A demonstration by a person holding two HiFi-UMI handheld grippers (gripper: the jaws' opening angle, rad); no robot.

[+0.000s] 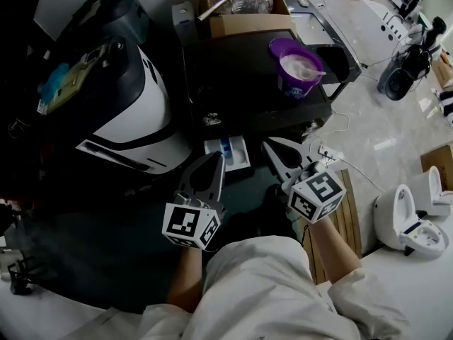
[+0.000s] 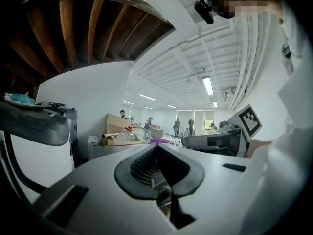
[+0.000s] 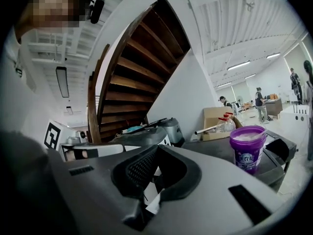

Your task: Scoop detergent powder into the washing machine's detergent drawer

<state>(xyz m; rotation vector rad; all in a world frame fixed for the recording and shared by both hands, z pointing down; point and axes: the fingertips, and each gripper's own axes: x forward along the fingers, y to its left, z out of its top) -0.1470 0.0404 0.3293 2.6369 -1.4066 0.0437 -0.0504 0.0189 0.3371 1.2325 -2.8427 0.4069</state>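
Head view: detergent drawer [image 1: 230, 153] juts lengthwise toward the person; left tool [image 1: 216, 161] and right tool [image 1: 272, 146] both closed, empty.

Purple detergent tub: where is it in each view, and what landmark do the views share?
Head view: purple detergent tub, upper right of centre.
Left gripper view: only the tub's rim, small, at picture centre.
Right gripper view: tub at right, open, powder showing.
Shared landmark: cardboard box near it, in all three views.
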